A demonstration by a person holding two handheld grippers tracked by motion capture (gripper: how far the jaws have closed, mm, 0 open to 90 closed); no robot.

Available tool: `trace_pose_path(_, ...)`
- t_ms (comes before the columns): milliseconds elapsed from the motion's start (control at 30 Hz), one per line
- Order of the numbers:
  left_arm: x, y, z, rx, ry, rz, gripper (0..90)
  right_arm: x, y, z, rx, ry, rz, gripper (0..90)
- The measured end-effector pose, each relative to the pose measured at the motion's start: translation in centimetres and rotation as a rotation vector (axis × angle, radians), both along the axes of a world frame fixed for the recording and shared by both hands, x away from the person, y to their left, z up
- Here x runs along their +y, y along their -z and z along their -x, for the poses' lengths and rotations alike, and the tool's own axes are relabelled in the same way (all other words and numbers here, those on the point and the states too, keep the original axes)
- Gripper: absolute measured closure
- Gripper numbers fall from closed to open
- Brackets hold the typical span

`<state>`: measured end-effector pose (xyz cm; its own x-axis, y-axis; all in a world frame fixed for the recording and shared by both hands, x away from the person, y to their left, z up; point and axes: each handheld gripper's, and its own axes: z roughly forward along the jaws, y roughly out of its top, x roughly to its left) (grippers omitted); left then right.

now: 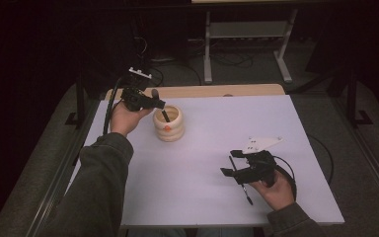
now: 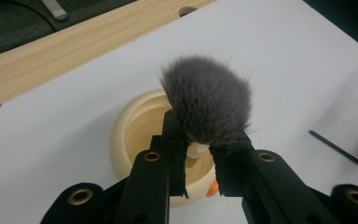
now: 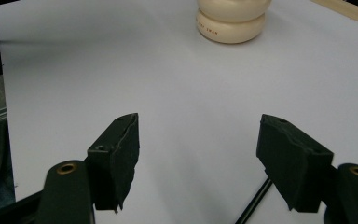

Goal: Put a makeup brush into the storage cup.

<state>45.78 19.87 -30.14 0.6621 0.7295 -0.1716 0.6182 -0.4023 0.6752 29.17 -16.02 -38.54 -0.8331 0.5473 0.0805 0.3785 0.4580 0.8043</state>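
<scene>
L gripper (image 2: 198,161) is clenched on a makeup brush (image 2: 207,100) – jaws pinch the pale neck just under the fluffy grey bristle head, bristles up toward the cam. In the high view the L gripper (image 1: 159,104) sits at the far-left part of the table, over the rim of a cream ribbed holder (image 1: 168,123), w/ the brush's dark handle angled down into the holder's mouth. From the L gripper view the holder (image 2: 135,135) is right below the jaws, opening visible, small orange mark on its near side.

R gripper (image 3: 198,161) – jaws released, wide apart, nothing btwn them, just bare white table (image 3: 168,93) beyond. High view puts the R gripper (image 1: 233,165) at the near-right of the table, held in the person's R hand (image 1: 276,190), well apart from the holder. A thin black brush (image 1: 241,181) lies on the table just under/beside that gripper, tip toward the near edge; the R gripper view shows a bit of its thin black stick (image 3: 254,200) by the right-hand jaw, not touched by the pads as far as I can tell. The holder (image 3: 230,21) stands at the far end of that view, upright.

Table surface is white w/ a wood strip (image 1: 202,91) along the far edge. Grey-green sleeves come in from the bottom.
</scene>
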Motion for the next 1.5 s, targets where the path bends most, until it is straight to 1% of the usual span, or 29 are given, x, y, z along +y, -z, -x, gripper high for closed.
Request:
trace_pose_path(33,0.1,0.1,0.0,0.002,0.001,-0.002,75.9,0.0,0.0,0.0,-0.001,0.0,0.0,29.0)
trace_pose_path(67,0.1,0.3,0.0,0.001,-0.008,0.007,75.9,0.0,0.0,0.0,0.001,0.001,0.0,29.1)
trace_pose_path(133,0.2,0.6,0.0,0.007,-0.009,0.002,75.9,0.1,0.1,0.0,0.003,-0.001,0.0,29.0)
trace_pose_path(167,0.2,0.7,0.0,0.01,-0.015,0.01,75.9,0.1,0.1,-0.1,-0.001,-0.006,0.001,29.0)
trace_pose_path(233,0.4,1.0,0.0,0.015,-0.012,0.005,75.8,0.1,0.1,-0.1,0.001,-0.009,0.006,29.1)
trace_pose_path(267,0.4,1.1,0.0,0.016,-0.02,0.01,75.8,0.2,0.1,0.0,0.002,-0.008,0.008,29.1)
trace_pose_path(300,0.5,1.2,0.0,0.016,-0.016,0.003,75.8,0.2,0.1,0.0,-0.001,-0.009,0.009,29.1)
trace_pose_path(400,0.6,1.6,0.0,0.012,-0.018,0.008,75.8,0.2,0.2,-0.1,0.0,-0.01,0.011,29.1)
trace_pose_path(500,0.6,2.0,0.0,0.029,-0.016,0.01,75.7,0.3,0.2,0.0,0.002,-0.011,0.01,29.1)
trace_pose_path(567,0.7,2.2,0.0,0.026,-0.015,0.005,75.7,0.3,0.2,0.0,-0.001,-0.013,0.011,29.1)
trace_pose_path(600,0.6,2.2,0.1,0.029,-0.02,0.013,75.7,0.4,0.2,0.0,0.006,-0.012,0.012,29.2)
trace_pose_path(667,0.7,2.4,0.1,0.029,-0.017,0.009,75.7,0.4,0.2,0.1,0.002,-0.014,0.015,29.3)
trace_pose_path(833,0.9,2.8,0.2,0.038,-0.029,0.019,75.5,0.4,0.2,0.1,0.004,-0.013,0.016,29.3)
trace_pose_path(900,1.0,3.1,0.2,0.042,-0.028,0.026,75.3,0.4,0.2,0.1,0.001,-0.015,0.015,29.3)
trace_pose_path(933,1.0,3.2,0.3,0.044,-0.034,0.031,74.2,0.4,0.2,0.0,-0.007,-0.019,0.017,29.4)
trace_pose_path(967,1.1,3.3,0.3,0.045,-0.031,0.028,72.7,0.4,0.2,0.0,-0.007,-0.02,0.016,29.4)
trace_pose_path(1000,1.1,3.3,0.3,0.047,-0.023,0.016,71.7,0.5,0.2,0.0,-0.008,-0.021,0.017,29.4)
trace_pose_path(1033,1.2,3.3,0.4,0.038,-0.02,0.01,70.5,0.5,0.2,0.1,-0.006,-0.021,0.017,29.4)
trace_pose_path(1133,1.4,3.2,0.7,0.024,-0.031,0.022,67.8,0.4,0.2,0.1,-0.008,-0.022,0.017,29.4)
trace_pose_path(1167,1.6,3.2,0.8,0.014,-0.023,0.013,66.6,0.4,0.2,0.1,-0.009,-0.022,0.016,29.3)
trace_pose_path(1233,1.7,3.1,1.1,0.007,-0.018,-0.008,63.6,0.4,0.2,0.1,-0.011,-0.021,0.016,29.4)
trace_pose_path(1333,1.9,3.2,1.6,-0.009,-0.013,-0.012,59.6,0.4,0.2,0.1,-0.01,-0.017,0.017,29.3)
trace_pose_path(1367,2.1,3.2,1.7,-0.01,-0.011,-0.022,57.9,0.4,0.2,0.1,-0.013,-0.018,0.018,29.3)
trace_pose_path(1400,2.2,3.3,1.9,-0.012,-0.015,-0.017,56.5,0.4,0.2,0.1,-0.012,-0.017,0.019,29.4)
trace_pose_path(1500,2.6,3.4,2.4,-0.017,-0.014,-0.018,54.5,0.4,0.2,0.1,-0.003,-0.009,0.019,29.3)
